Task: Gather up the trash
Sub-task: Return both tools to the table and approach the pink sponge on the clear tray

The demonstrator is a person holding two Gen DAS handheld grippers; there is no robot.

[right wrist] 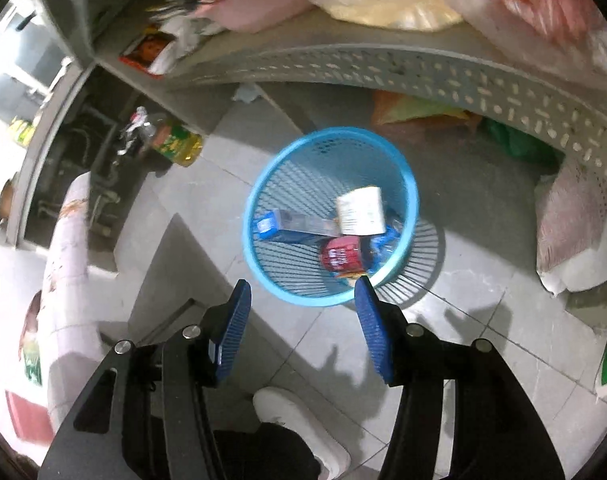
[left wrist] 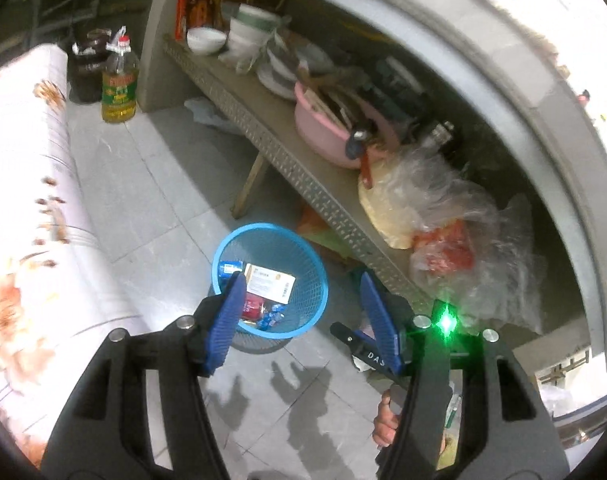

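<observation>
Both hand-held grippers hang over the tiled floor (right wrist: 483, 300) with their blue jaws spread and nothing between them. The left hand-held gripper (left wrist: 301, 280) and the right hand-held gripper (right wrist: 303, 286) both point down at the blue mesh bin (right wrist: 407, 184), which stands on bare tiles just in front of the perforated shelf edge (right wrist: 423, 76). Inside it lie a white carton (right wrist: 361, 210), a blue box (right wrist: 287, 222), a red can (right wrist: 339, 254) and blue wrappers (left wrist: 271, 316). Open floor runs to the left of the bin, toward the oil bottle (left wrist: 119, 88). Only the left view shows the shelf's pink basin (left wrist: 323, 128) and bowls (left wrist: 205, 38). Only the right view shows a white shoe (right wrist: 299, 424) below the jaws and sacks (right wrist: 575, 232) to the right.
</observation>
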